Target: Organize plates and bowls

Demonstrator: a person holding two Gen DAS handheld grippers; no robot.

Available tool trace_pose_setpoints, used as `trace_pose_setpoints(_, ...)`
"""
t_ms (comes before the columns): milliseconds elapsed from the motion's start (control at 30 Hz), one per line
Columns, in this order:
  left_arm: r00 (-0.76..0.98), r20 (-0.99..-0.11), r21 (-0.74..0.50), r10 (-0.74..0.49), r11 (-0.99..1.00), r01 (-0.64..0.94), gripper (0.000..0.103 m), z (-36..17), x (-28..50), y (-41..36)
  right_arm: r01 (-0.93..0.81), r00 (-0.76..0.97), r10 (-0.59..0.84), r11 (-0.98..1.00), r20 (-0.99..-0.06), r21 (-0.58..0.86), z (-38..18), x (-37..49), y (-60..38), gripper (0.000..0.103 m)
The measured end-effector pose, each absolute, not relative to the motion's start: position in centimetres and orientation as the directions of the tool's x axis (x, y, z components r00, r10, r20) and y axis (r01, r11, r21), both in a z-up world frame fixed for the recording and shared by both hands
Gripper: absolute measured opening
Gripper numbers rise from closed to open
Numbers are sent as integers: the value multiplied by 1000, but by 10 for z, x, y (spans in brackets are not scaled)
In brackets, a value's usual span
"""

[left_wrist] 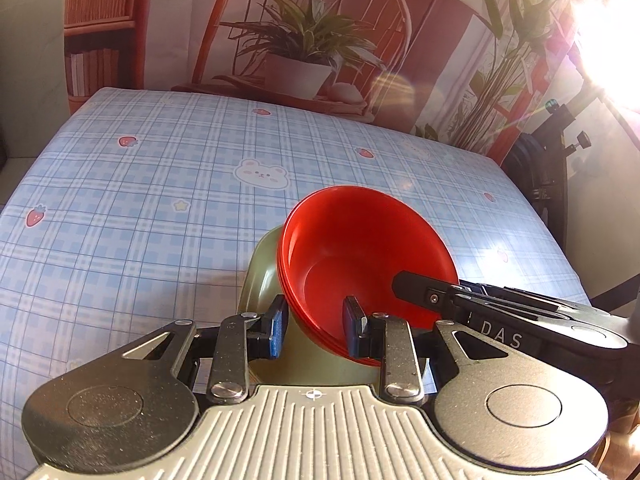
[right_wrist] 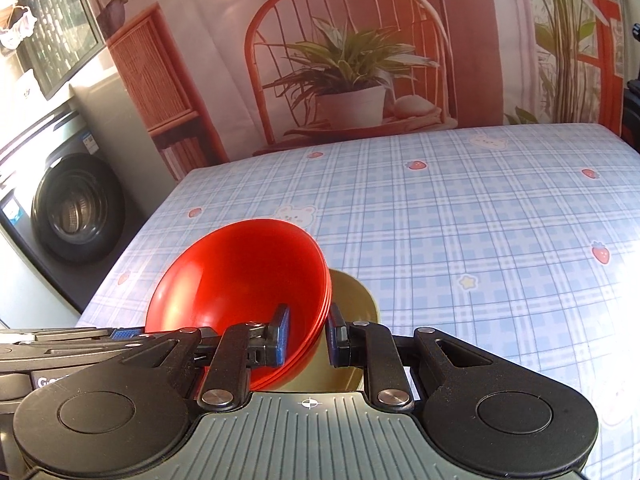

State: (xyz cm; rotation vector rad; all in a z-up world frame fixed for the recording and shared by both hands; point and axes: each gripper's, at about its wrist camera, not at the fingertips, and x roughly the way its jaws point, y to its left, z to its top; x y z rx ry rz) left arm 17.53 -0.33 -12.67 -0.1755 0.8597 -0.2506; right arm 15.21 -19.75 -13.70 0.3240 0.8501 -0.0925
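Slip risk: left tongs (left_wrist: 316, 322) and right tongs (right_wrist: 306, 330) each clamped the rim of the nested red bowls (left_wrist: 360, 256) plus olive bowl (left_wrist: 264, 280), tilted over the counter (left_wrist: 140, 200) at 6 o'clock. Uneven pull could've split the stack.

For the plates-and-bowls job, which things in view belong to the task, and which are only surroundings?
Task things:
- stack of red bowls, gripped at its rim by both grippers
- olive-green dish under the stack
- left gripper
- right gripper

Surroundings:
- checked tablecloth
- printed backdrop with chair and plant
- washing machine
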Motion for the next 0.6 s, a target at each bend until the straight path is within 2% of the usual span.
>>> trace_pose_setpoints(600,583,-767,-253,-268,961,109,30,-143,172,1,216,604,71,944,-794,249,-156,148,-196,18)
